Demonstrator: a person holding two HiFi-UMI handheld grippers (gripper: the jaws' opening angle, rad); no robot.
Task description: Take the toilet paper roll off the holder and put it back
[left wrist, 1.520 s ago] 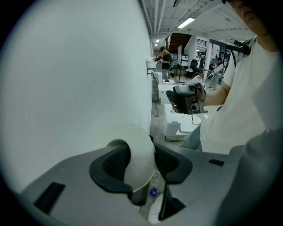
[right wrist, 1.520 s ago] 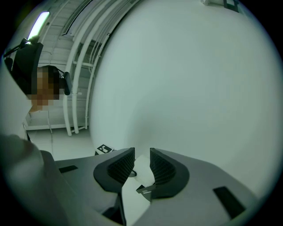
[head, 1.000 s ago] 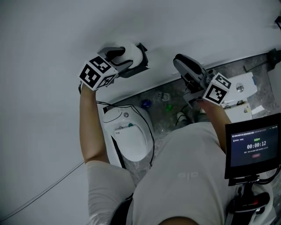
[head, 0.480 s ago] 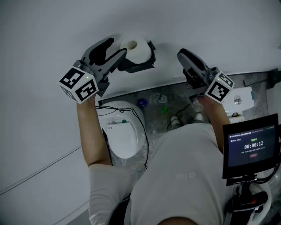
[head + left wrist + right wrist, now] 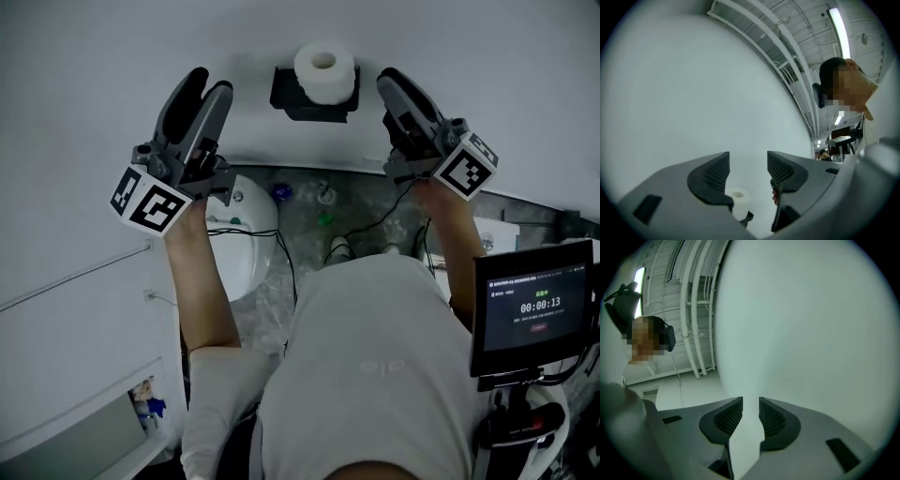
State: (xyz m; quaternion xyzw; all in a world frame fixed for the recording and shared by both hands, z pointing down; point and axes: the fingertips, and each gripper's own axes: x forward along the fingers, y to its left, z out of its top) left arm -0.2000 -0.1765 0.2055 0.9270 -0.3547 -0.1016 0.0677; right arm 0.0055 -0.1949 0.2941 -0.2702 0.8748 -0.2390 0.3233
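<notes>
Toilet paper roll [image 5: 323, 70] is seen at 12 o'clock in the head view, seated on the black holder [image 5: 289, 97] that is fixed to the pale wall [image 5: 487, 47]. Its hollow core is turned toward the camera. It is touched by neither tool, so it is judged to be carried by the holder alone.

The left gripper [image 5: 208, 84] is held at about 8 o'clock from the roll, near it but apart. Its jaws have just been opening and are kept well apart, with nothing between the pads. In the left gripper view only bare wall is framed in the gap, and the roll is glimpsed low down, beyond the left pad. Such a spread is judged to suit a wide, soft roll, which can be taken only by widely parted jaws.

The right gripper [image 5: 394, 82] is held at about 4 o'clock from the roll, also clear of it. Its jaws are drawn nearly together, a narrow slit is left, and only wall is seen through it. It is judged to be kept aside so that the approach is left free.

Farther out, a white toilet [image 5: 246, 220] is seen at 7 o'clock on the floor, and a screen [image 5: 534, 314] at 4 o'clock.
</notes>
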